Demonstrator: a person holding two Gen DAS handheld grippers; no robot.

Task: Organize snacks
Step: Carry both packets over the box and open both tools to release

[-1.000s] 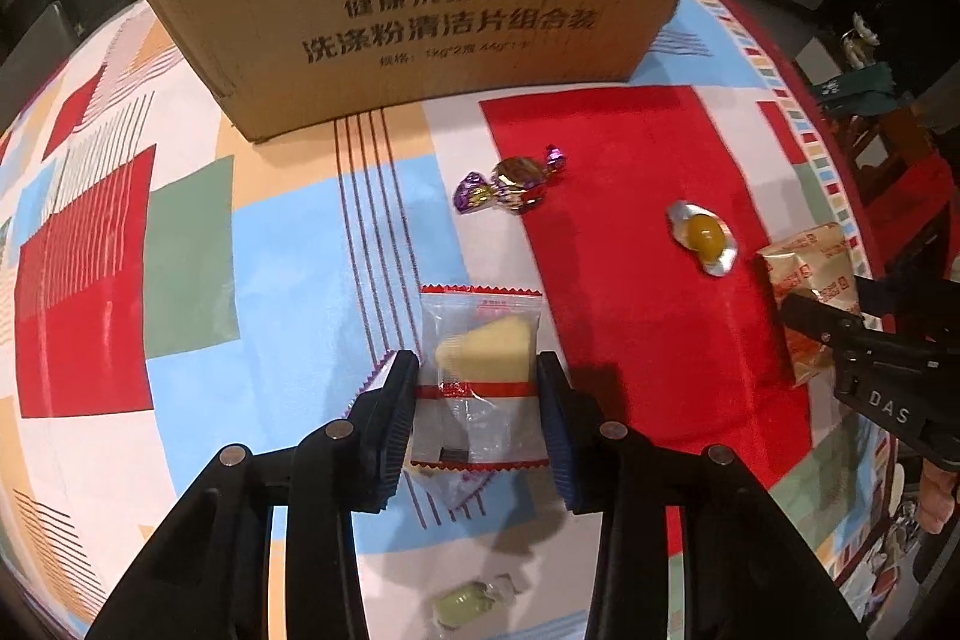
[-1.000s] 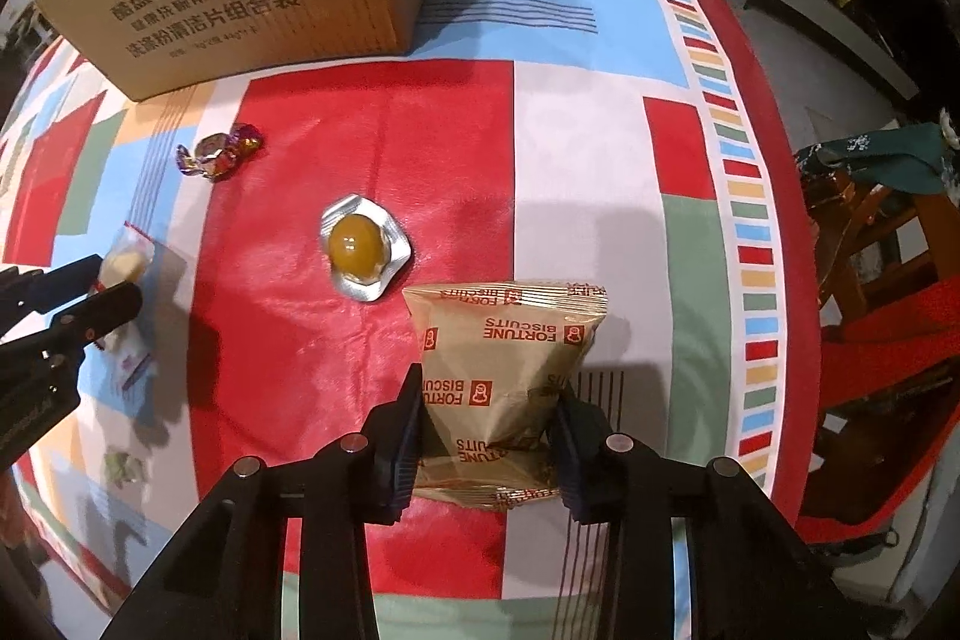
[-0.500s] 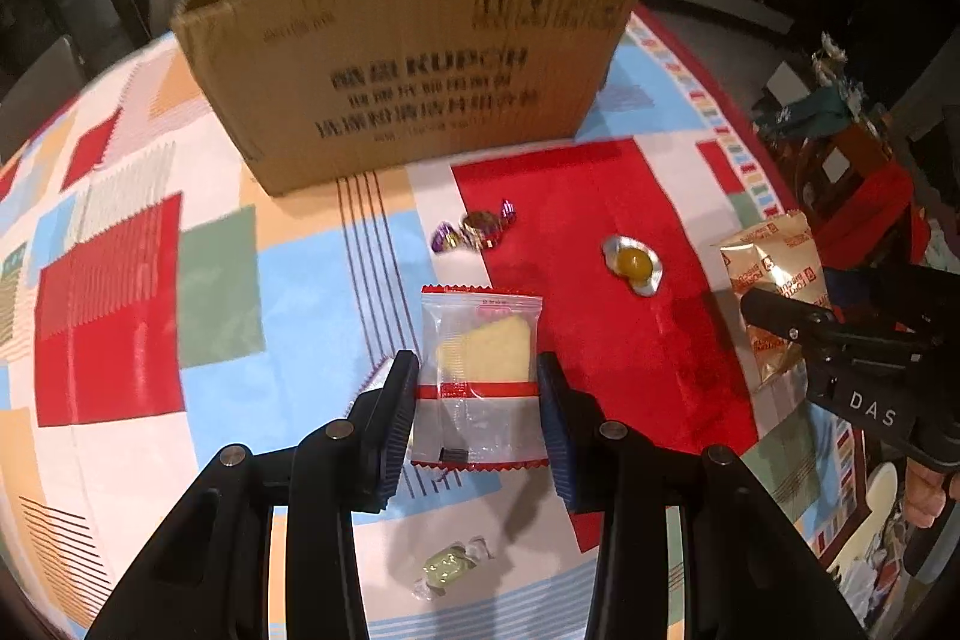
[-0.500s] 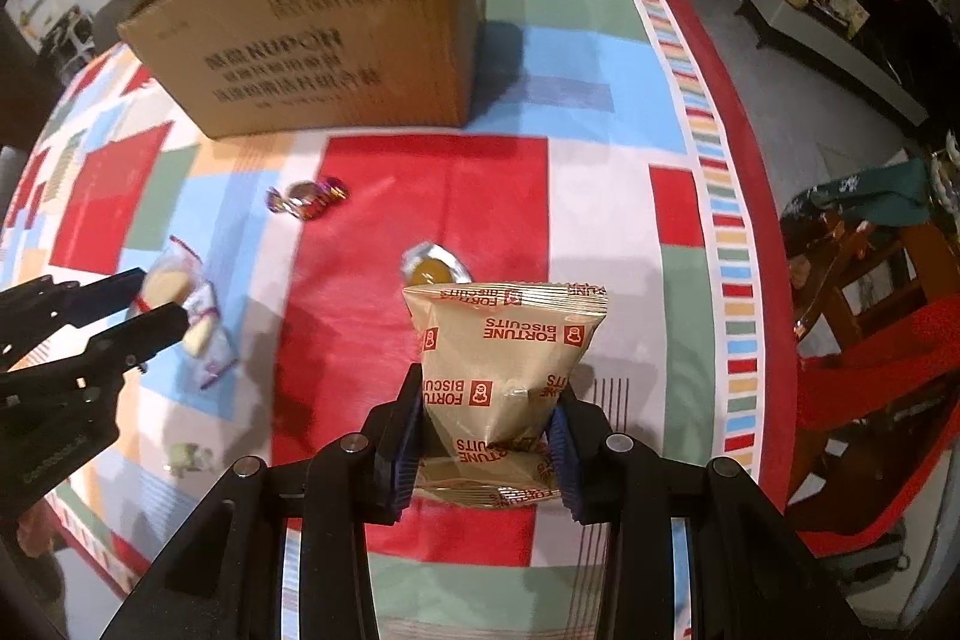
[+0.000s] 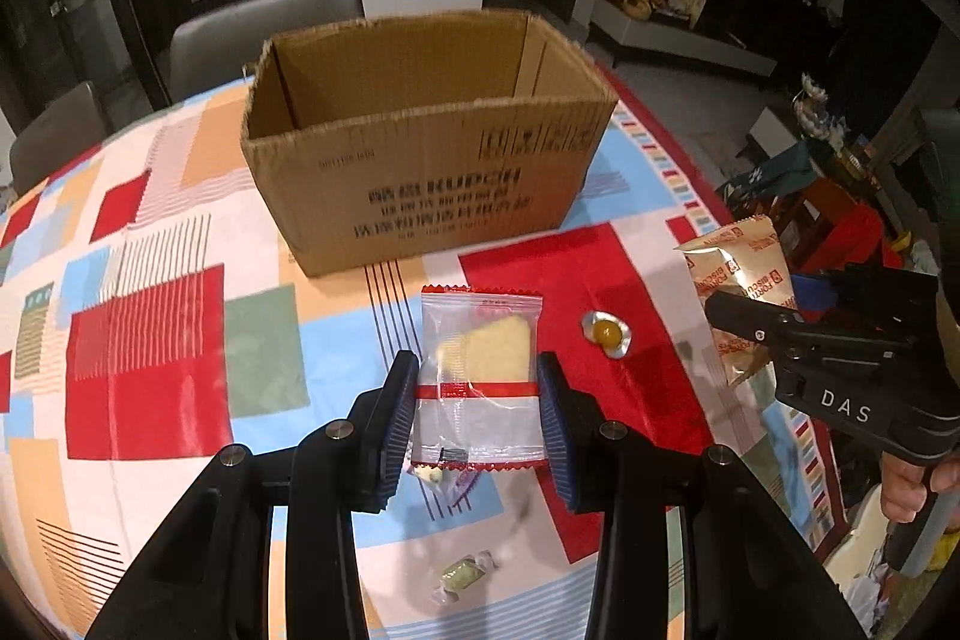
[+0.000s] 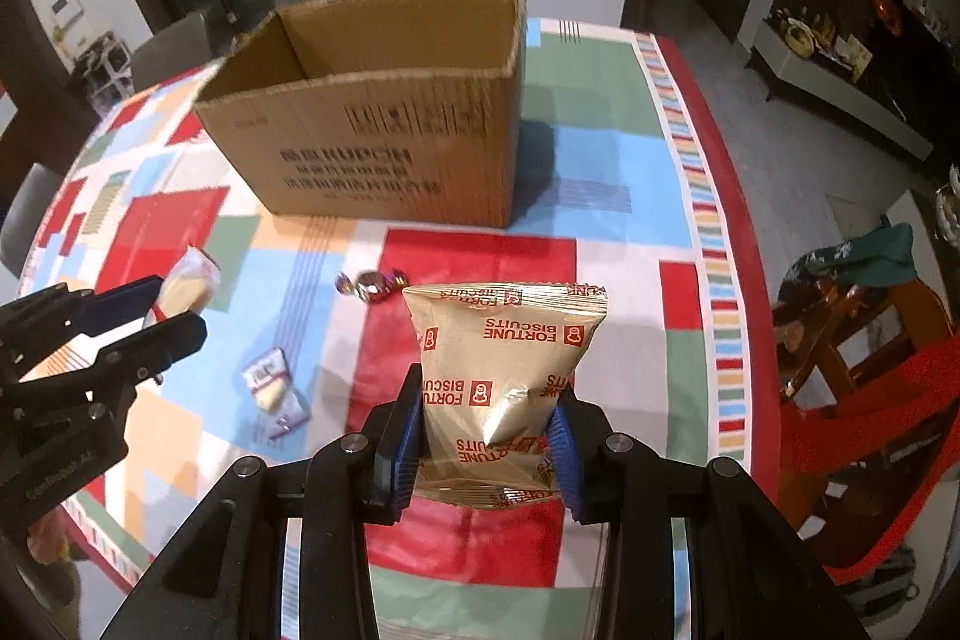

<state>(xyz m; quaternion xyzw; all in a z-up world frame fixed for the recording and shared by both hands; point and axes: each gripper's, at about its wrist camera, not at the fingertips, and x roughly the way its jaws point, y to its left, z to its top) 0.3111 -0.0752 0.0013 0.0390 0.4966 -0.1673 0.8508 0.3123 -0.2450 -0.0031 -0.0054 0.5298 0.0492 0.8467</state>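
My left gripper is shut on a clear cake packet with red trim, held high above the table. My right gripper is shut on a gold Fortune Biscuits bag, also lifted. An open cardboard box stands at the back of the table; it also shows in the right wrist view. The right gripper with the gold bag shows at the right of the left wrist view. The left gripper with the cake packet shows at the left of the right wrist view.
On the patchwork tablecloth lie a foil-cupped yellow sweet, a green wrapped candy, a purple-wrapped candy and a small packet. Grey chairs stand behind the table. A red chair is at right.
Both grippers have risen well above the table with their snacks. The box's open top and inside have come into view.
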